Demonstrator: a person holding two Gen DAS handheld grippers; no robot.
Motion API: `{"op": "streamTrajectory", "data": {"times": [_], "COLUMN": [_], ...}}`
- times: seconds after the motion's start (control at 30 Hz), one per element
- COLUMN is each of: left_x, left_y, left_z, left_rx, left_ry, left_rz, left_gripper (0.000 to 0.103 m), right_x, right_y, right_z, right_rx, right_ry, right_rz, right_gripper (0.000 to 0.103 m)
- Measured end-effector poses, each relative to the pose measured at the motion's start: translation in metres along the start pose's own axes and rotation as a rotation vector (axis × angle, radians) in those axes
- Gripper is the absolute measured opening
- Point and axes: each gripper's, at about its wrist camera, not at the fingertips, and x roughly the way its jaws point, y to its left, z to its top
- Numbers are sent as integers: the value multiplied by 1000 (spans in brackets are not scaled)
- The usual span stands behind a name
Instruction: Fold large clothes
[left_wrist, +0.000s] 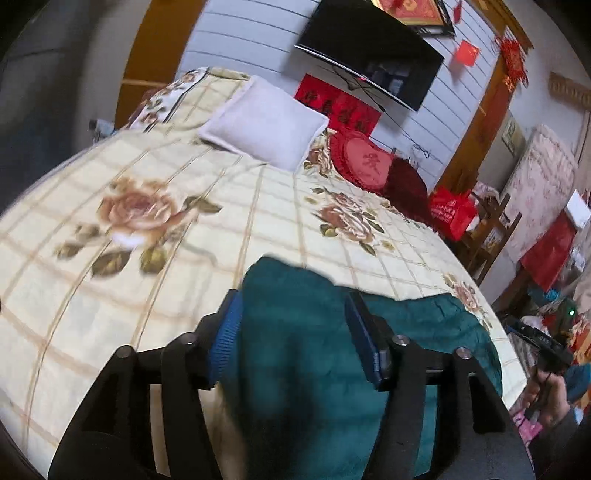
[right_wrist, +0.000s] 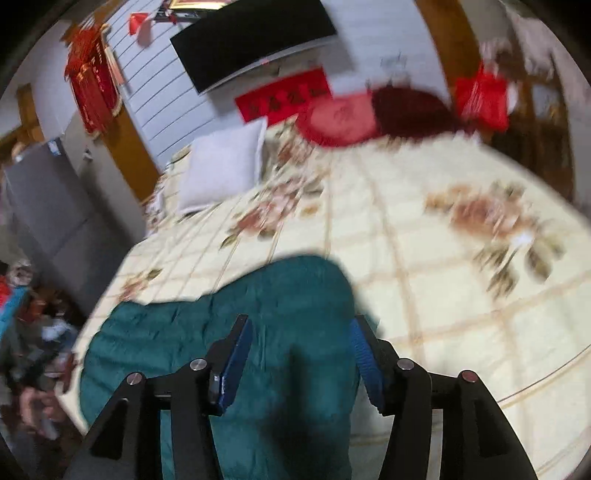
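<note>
My left claw (left_wrist: 295, 325): jaws stand apart, roughly half open, with teal cloth between the blue pads (left_wrist: 225, 332) – I can't see either pad pressing on it, so I call it a loose straddle and not a grip.
Teal garment (left_wrist: 295, 369): bunched on the bed right under and ahead of my left claw, running off to that claw's right along the near edge of the bed; its far lump rises just past the fingertips.
Bedspread (left_wrist: 147, 295): cream, checked with tan lines and printed with roses, spreading away ahead of both claws.
White pillow (left_wrist: 264, 123): well ahead of my left claw, at the far end of the bed.
Red heart cushion (left_wrist: 364, 162): just right of the pillow, with a dark red cushion (left_wrist: 404, 184) touching it on its right.
Television (left_wrist: 373, 55): on the wall beyond the pillow.
My right hand (left_wrist: 546, 391): at the far right of the left view, holding the other handle.
My right claw (right_wrist: 301, 347): also about half open – the same teal garment (right_wrist: 280, 302) lies between and beneath its pads, with no squeeze that I can see.
View from the right claw: blurred, so fine folds cannot be told.
</note>
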Motion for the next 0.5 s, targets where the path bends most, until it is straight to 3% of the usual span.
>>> {"op": "streamTrajectory", "data": {"times": [0.17,0.3,0.37,0.5], "left_x": [66,103,109,84], "left_y": [-40,-28,-19,-19], "left_z": [5,-20,-28,-22], "left_rx": [122,107,78,39], "left_ry": [110,221,243,201], "left_rz": [107,221,230,189], "left_gripper": [58,58,58,58], "right_x": [50,92,99,87], "right_y": [45,39,33,35], "right_z": [0,-20,-26,-18], "right_rx": [-86,-73,-71,-86], "right_ry": [115,221,225,216], "right_rz": [-77,-130,-119,-87], "right_gripper": [55,56,60,61]}}
